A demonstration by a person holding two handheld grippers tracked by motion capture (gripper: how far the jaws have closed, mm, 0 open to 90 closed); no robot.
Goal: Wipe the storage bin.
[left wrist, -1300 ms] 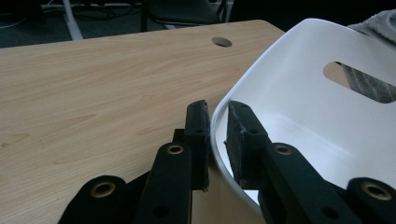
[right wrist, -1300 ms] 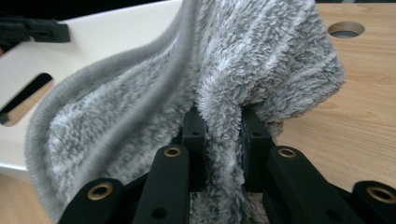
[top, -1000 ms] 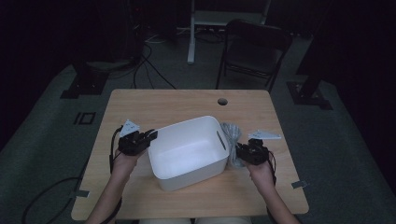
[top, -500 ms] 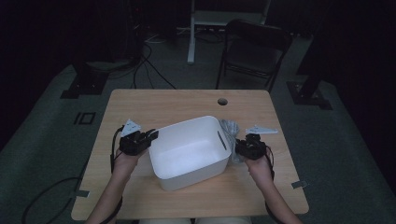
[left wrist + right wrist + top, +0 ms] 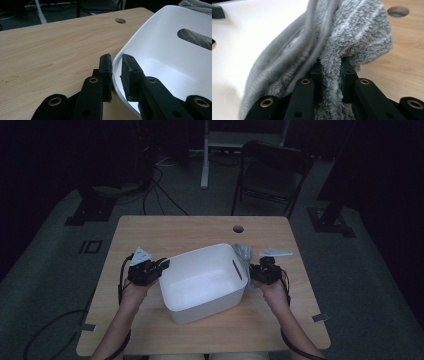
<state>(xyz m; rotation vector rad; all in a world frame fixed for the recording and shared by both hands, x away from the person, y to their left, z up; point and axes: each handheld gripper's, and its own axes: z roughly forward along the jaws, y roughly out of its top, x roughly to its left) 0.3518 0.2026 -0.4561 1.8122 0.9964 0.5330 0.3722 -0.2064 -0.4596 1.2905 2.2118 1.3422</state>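
Clamping the near-left rim of the white tub (image 5: 202, 277), the left gripper (image 5: 161, 265) sits at the left-middle of the high view, its jaws drawn nearly together with only the thin plastic wall between them; in the left gripper view one pad (image 5: 106, 72) lies against the outside of the rim and the other presses the inside face, so the edge of the tub (image 5: 160, 47) is pinched firmly. The tub stands near the middle of the wooden table (image 5: 190, 227), slightly skewed to the table's edges, and its inside looks bare white, with a slot handle cut in the far wall. At the right-middle of the high view the right gripper (image 5: 256, 273) is held just beside the tub's right wall, clenched on a grey fluffy towel (image 5: 243, 254) that lies bunched against that wall. In the right gripper view the jaws are nearly closed with a thick fold of the towel (image 5: 352, 32) squeezed between them, the pile bulging out above and to both sides, and the tub's white side fills the upper left of that frame. A round hole (image 5: 238, 228) in the tabletop shows in the upper part of the table, also at the upper right of the right gripper view. A dark folding chair (image 5: 272, 175) stands beyond the table at the top of the high view. No brand, label or readable writing can be made out on the tub, the towel or the grippers.
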